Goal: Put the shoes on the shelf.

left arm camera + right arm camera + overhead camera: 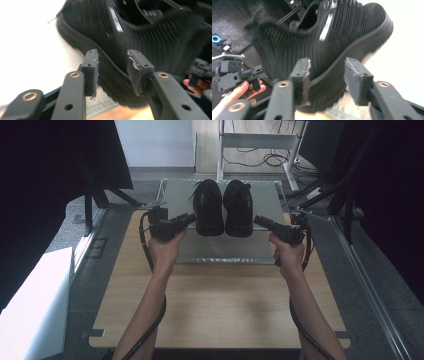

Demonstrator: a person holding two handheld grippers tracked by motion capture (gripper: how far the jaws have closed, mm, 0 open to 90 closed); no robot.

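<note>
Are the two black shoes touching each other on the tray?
Apart. In the high view, a thin pale strip of the tray shows between the left shoe and the right shoe along their length.

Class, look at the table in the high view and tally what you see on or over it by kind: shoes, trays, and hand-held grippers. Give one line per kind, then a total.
Black shoes: 2 (left shoe, right shoe)
Metal tray under the shoes: 1
Hand-held grippers: 2 (left gripper, right gripper)
Total: 5
</note>
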